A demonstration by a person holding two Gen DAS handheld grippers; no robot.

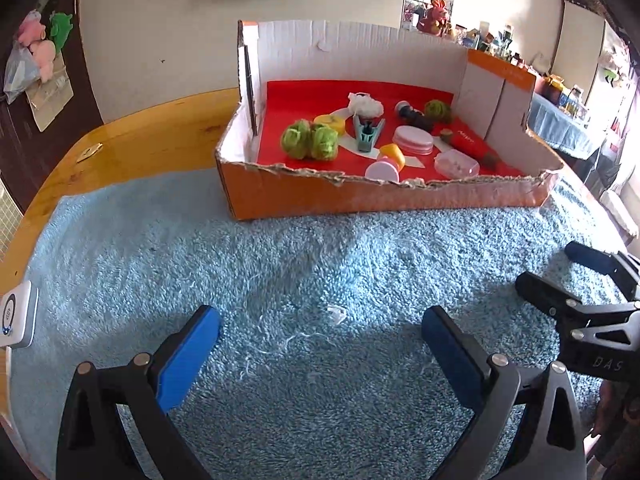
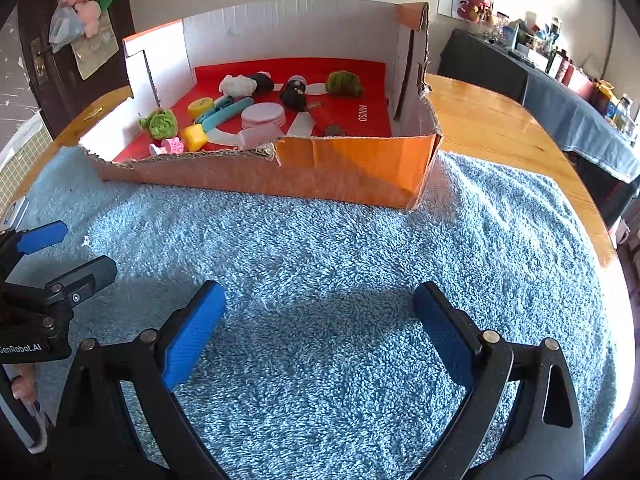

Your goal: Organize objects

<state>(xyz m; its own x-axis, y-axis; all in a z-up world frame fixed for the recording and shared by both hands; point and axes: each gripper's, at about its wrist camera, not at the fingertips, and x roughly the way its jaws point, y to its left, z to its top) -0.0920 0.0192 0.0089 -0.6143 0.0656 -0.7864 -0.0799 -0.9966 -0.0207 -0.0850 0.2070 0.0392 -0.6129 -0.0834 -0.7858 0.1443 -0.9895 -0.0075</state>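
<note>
- Sunlit living room, left wrist view: a round wooden table [image 1: 160, 136] carries a blue terry towel [image 1: 304, 264], with a cluttered sideboard and plush toys along the far wall.
- At the towel's far edge sits a torn orange cardboard box [image 1: 360, 194], its floor lined in red.
- Inside the box lie green yarn balls [image 1: 310, 142], a yellow cup [image 1: 394, 154], a pink round case [image 1: 414, 140], a teal clip [image 1: 368, 134], a white fluffy piece [image 1: 366, 104] and a clear pink container [image 1: 456, 164].
- Left tool [image 1: 320, 354] hangs over bare towel near the camera, its blue pads [image 1: 188, 360] set wide apart with nothing between them.
- Right tool [image 1: 560, 268] enters at the right edge, black fingers spread, also over the towel and well short of the box.
- A small white device [image 1: 18, 320] rests at the towel's left edge.
- Right wrist view: the same box [image 2: 352, 168] stands ahead, the red liner reading "MINISO", the small objects gathered toward its left half.
- Right tool [image 2: 320, 330] is poised above empty towel [image 2: 340, 240], jaws fully parted and gripping nothing.
- Left tool [image 2: 76, 248] shows at the left edge, one blue pad and one dark finger apart.
</note>
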